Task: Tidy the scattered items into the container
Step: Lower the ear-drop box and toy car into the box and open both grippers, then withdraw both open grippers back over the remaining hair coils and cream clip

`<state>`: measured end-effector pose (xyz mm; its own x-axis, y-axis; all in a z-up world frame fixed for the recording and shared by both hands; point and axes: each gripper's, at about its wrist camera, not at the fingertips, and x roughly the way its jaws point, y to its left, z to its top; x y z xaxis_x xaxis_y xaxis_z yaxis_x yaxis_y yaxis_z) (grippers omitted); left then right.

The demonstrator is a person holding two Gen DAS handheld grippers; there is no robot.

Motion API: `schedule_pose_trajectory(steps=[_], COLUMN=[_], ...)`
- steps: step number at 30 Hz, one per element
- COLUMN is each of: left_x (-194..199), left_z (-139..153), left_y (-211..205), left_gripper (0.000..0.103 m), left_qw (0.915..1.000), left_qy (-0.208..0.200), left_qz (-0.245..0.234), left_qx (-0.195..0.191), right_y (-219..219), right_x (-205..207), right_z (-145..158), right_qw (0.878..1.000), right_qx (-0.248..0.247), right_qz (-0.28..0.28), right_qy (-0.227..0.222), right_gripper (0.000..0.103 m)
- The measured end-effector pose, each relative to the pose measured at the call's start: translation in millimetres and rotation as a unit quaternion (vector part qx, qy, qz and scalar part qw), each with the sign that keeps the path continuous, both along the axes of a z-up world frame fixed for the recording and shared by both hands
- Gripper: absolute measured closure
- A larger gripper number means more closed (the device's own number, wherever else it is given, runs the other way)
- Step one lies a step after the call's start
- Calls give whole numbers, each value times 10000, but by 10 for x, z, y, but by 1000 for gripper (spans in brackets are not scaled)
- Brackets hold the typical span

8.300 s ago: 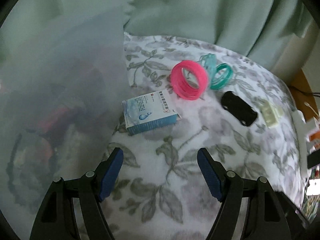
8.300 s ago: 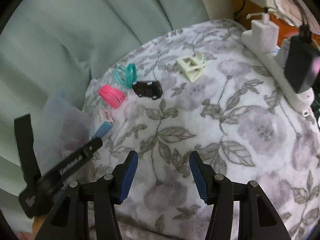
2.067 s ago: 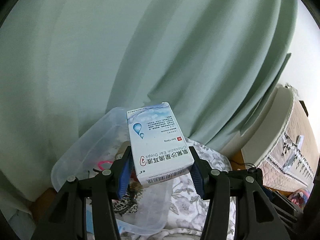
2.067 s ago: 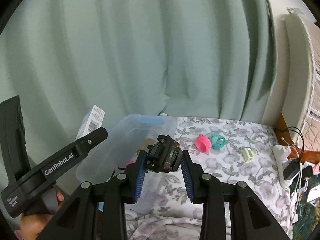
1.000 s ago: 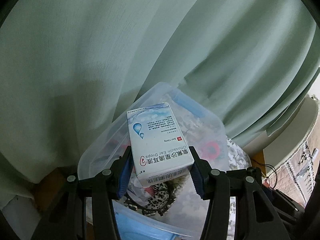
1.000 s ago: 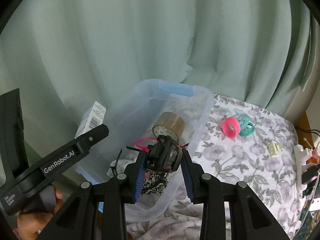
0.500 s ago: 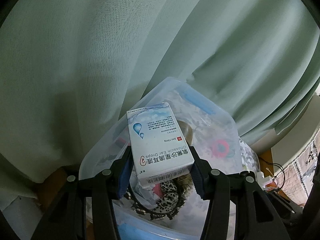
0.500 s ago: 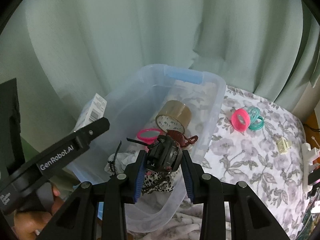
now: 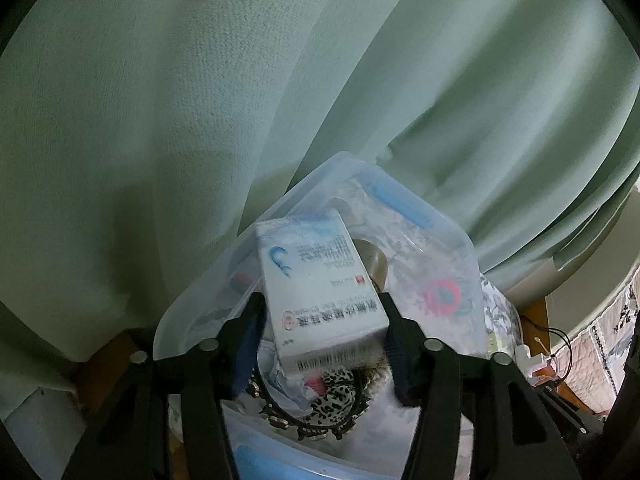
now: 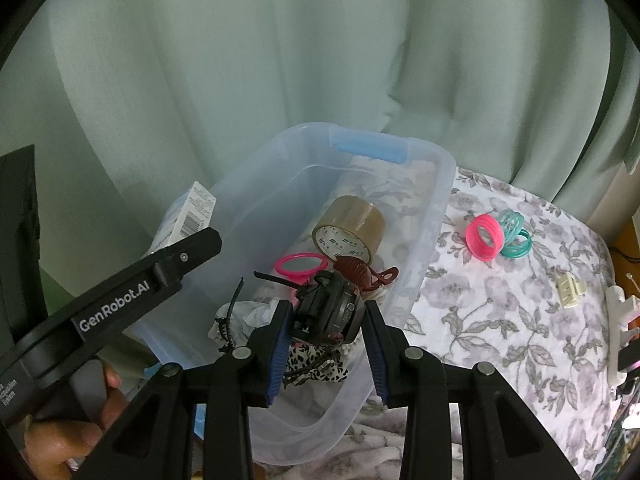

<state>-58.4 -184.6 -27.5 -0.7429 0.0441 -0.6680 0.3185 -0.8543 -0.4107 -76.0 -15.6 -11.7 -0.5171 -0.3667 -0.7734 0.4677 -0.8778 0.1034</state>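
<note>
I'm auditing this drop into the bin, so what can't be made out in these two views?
- Left wrist: the print on the ear-drop box is motion-blurred and unreadable.
- Left wrist: the box hides much of the clear bin.
- Right wrist: whether the right gripper pads touch the black toy car is unclear.
- Right wrist: the cream clip is too small to identify.

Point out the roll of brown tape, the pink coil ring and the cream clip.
Brown tape (image 10: 349, 232): right wrist view, on its outer band.
Pink coil ring (image 10: 485, 239): right wrist view, on its coils.
Cream clip (image 10: 569, 289): right wrist view, on its body.
</note>
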Motion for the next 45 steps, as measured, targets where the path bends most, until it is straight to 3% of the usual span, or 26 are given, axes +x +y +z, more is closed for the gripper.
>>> schedule_pose_trajectory(steps=[1, 4, 23, 33, 37, 42, 45], left_x=[-2, 14, 121, 325, 276, 158, 100], left_z=[-5, 12, 331, 704, 790, 761, 747], left_y=[-5, -15, 144, 468, 762, 1234, 1543], left_gripper=[34, 34, 30, 23, 23, 23, 23], left_qw=[10000, 10000, 9994, 9963, 9967, 9968, 9942], left_qy=[-21, -44, 157, 766, 734, 541, 494], left_qz=[21, 44, 193, 352, 166, -542, -830], left_qx=[50, 64, -222, -139, -313, -248, -481], right_y=[-7, -41, 156, 603, 962, 1473, 1770], right_x=[4, 38, 118, 275, 292, 292, 274], right_z=[3, 17, 203, 416, 500, 502, 484], right_qw=[10000, 9999, 9994, 9954, 9907, 9821, 9762], right_qx=[-34, 29, -200, -725, -1045, -1457, -1649], right_qz=[43, 103, -37, -246, -561, -1000, -1245], right_qy=[-7, 106, 272, 570, 671, 656, 665], right_gripper=[49, 41, 41, 40, 38, 33, 33])
